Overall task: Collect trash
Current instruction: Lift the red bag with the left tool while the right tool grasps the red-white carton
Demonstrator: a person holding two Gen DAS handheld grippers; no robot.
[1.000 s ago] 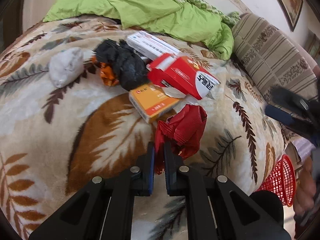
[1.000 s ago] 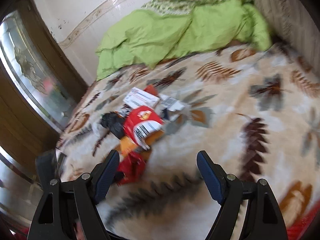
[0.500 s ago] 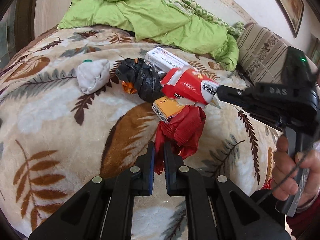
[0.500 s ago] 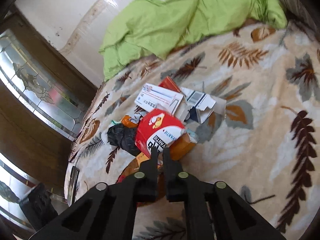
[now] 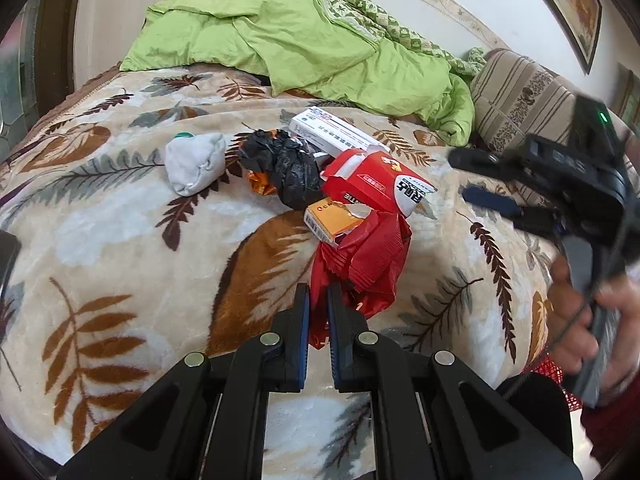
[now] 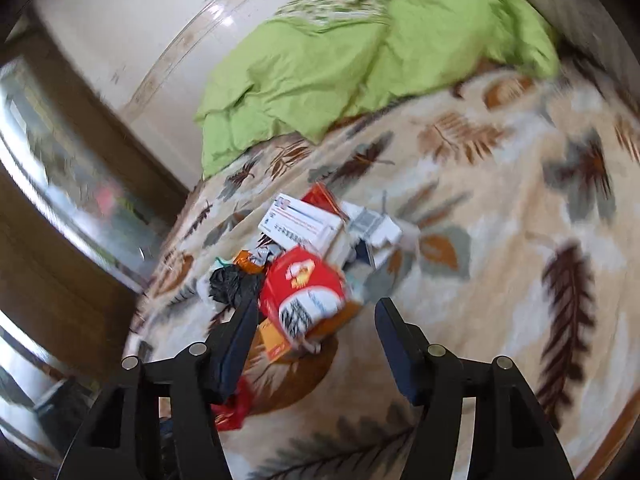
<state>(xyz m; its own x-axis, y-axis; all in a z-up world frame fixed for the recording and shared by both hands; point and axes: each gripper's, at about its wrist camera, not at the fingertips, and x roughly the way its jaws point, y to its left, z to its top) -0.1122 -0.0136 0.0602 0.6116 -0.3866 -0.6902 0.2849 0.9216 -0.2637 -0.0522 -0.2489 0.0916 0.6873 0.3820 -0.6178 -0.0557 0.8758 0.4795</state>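
A pile of trash lies on the leaf-patterned bed blanket [image 5: 100, 240]. My left gripper [image 5: 318, 300] is shut on a crumpled red wrapper [image 5: 364, 260] at the pile's near edge. Behind it lie an orange box [image 5: 332, 218], a red and white carton [image 5: 376, 188], a black plastic bag [image 5: 288, 168], a white box [image 5: 336, 132] and a grey wad [image 5: 196, 162]. My right gripper [image 6: 316, 320] is open, its fingers either side of the red and white carton [image 6: 304, 296], just above it. It also shows at the right of the left wrist view [image 5: 492, 180].
A green duvet [image 5: 312, 44] is heaped at the back of the bed. A striped cushion [image 5: 524, 100] stands at the right. A red basket [image 5: 548, 368] sits low beside the bed at the right edge. A wooden door frame [image 6: 60, 260] is on the left.
My right gripper was open, shut half a second ago over the carton, and is open again now. My left gripper stays shut on the red wrapper and has drawn back slightly.
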